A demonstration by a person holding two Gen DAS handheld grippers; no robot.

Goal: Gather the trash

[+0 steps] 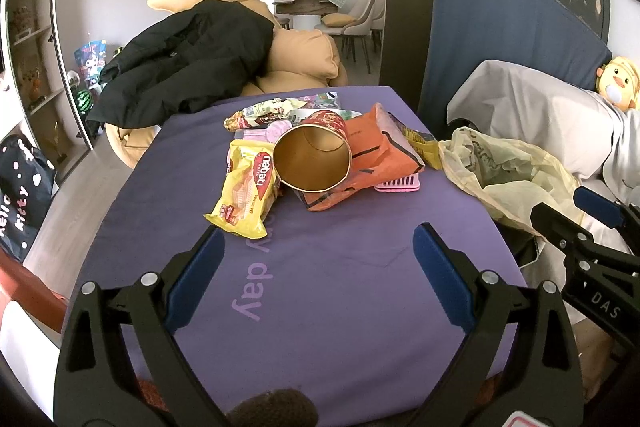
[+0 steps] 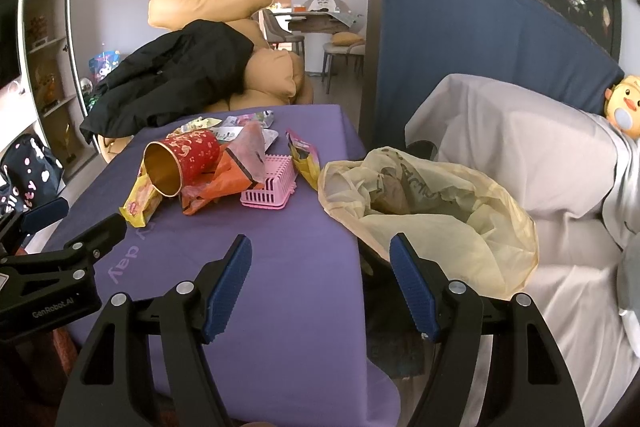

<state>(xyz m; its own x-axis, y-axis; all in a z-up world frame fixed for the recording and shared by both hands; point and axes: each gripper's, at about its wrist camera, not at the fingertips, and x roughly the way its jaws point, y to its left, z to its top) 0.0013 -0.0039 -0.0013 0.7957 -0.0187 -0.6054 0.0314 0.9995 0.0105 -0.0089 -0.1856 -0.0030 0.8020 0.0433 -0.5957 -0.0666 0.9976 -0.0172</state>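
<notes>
Both grippers hang spread wide and empty over the near edge of the purple cloth [image 1: 340, 287]: left gripper [image 1: 318, 263], right gripper [image 2: 320, 281]. Trash sits piled mid-table: a red paper cup [image 1: 316, 155] on its side, touching a yellow wafer wrapper [image 1: 250, 187] and an orange packet [image 1: 376, 155], a pink basket [image 2: 269, 183] alongside. Collection looks barely begun; next, likely pinch one wrapper and carry it to the yellowish plastic bag [image 2: 432, 203] gaping at the table's right edge

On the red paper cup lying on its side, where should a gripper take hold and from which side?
Judging by its pose, grip the rim of the red cup: one finger inside the open gold mouth, one outside on the wall. The mouth faces the left gripper, which is open, so coming in from the near side looks easiest.
</notes>
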